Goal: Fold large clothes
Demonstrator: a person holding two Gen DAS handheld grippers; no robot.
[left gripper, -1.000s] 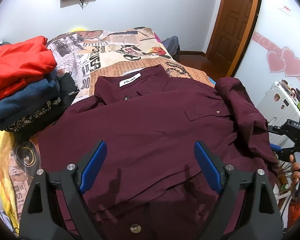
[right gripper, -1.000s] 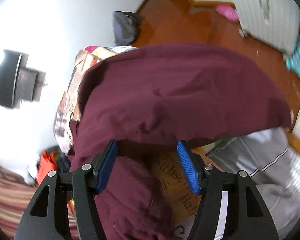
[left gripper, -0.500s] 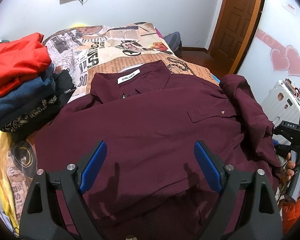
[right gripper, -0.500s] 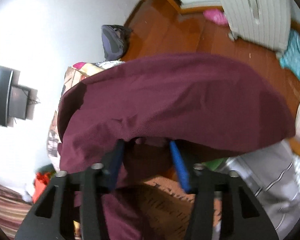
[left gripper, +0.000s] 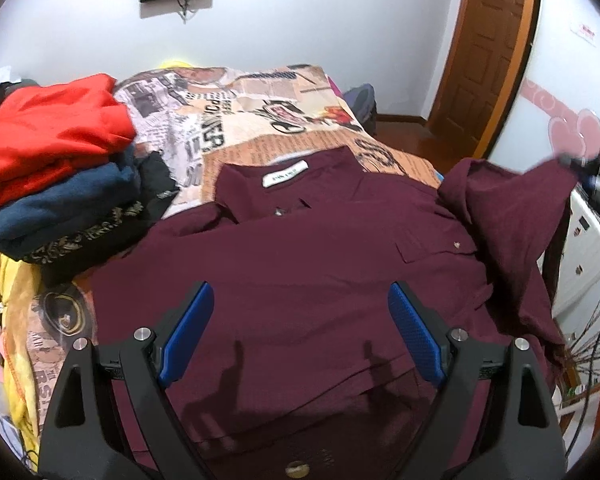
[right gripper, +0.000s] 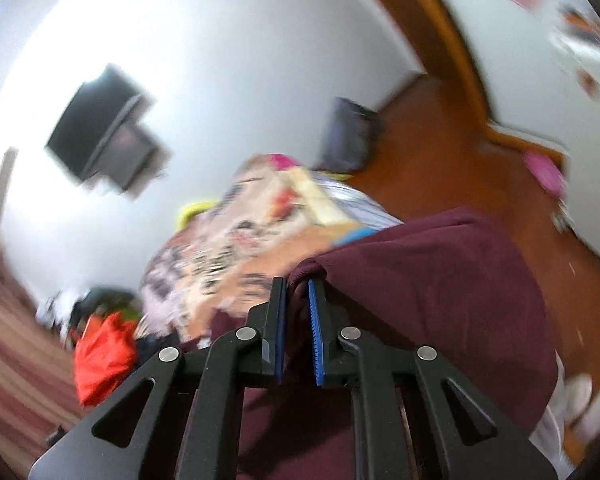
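Observation:
A large maroon button shirt lies face up on the bed, collar with a white label toward the far wall. My left gripper is open and empty, hovering over the shirt's lower front. My right gripper is shut on the shirt's right sleeve and holds it lifted at the bed's right side; in the left wrist view the raised sleeve hangs from that gripper at the far right, blurred.
A stack of folded clothes, red on top, sits on the bed's left. The newspaper-print bedspread covers the bed. A wooden door, a white suitcase and a dark bag stand to the right.
My right gripper closed on the sleeve and lifted it up and away from the bed's right edge. My left gripper stayed open over the shirt's lower front.

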